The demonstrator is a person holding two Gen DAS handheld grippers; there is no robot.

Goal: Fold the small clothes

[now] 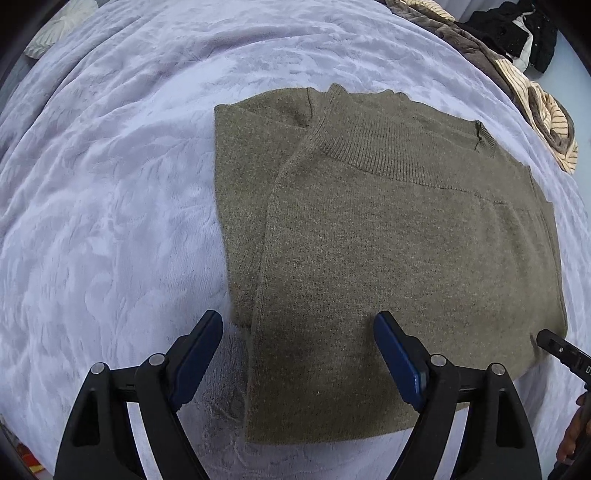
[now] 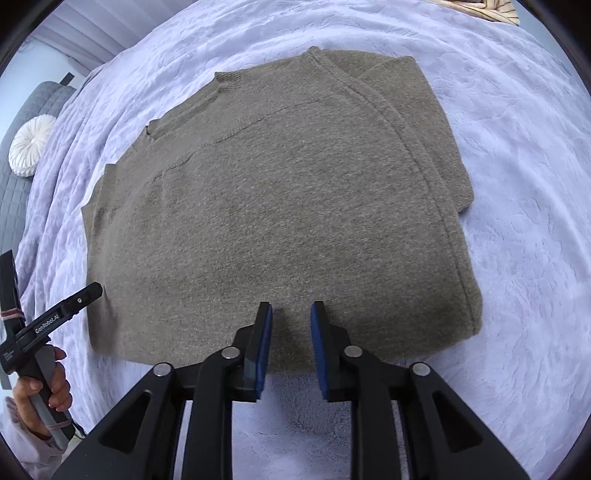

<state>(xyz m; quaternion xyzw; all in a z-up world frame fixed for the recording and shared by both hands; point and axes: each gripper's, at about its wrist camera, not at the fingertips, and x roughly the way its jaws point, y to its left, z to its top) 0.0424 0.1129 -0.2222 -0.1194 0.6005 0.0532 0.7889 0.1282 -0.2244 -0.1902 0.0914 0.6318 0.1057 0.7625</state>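
Observation:
An olive-brown knit sweater (image 1: 388,240) lies folded into a rectangle on the lilac bed blanket (image 1: 110,184); it also shows in the right wrist view (image 2: 277,203). My left gripper (image 1: 299,321) is wide open and empty over the sweater's near left corner. My right gripper (image 2: 291,310) is open with a narrow gap, empty, above the sweater's near edge. The right gripper's tip (image 1: 554,345) shows at the sweater's right corner in the left view. The left gripper (image 2: 79,295) shows at the sweater's left corner in the right view.
A heap of brown and striped clothes (image 1: 535,99) lies at the blanket's far right edge, dark clothes (image 1: 517,29) beyond it. A round white cushion (image 2: 29,149) rests on a grey quilted surface (image 2: 22,122) to the left. Blanket (image 2: 517,221) surrounds the sweater.

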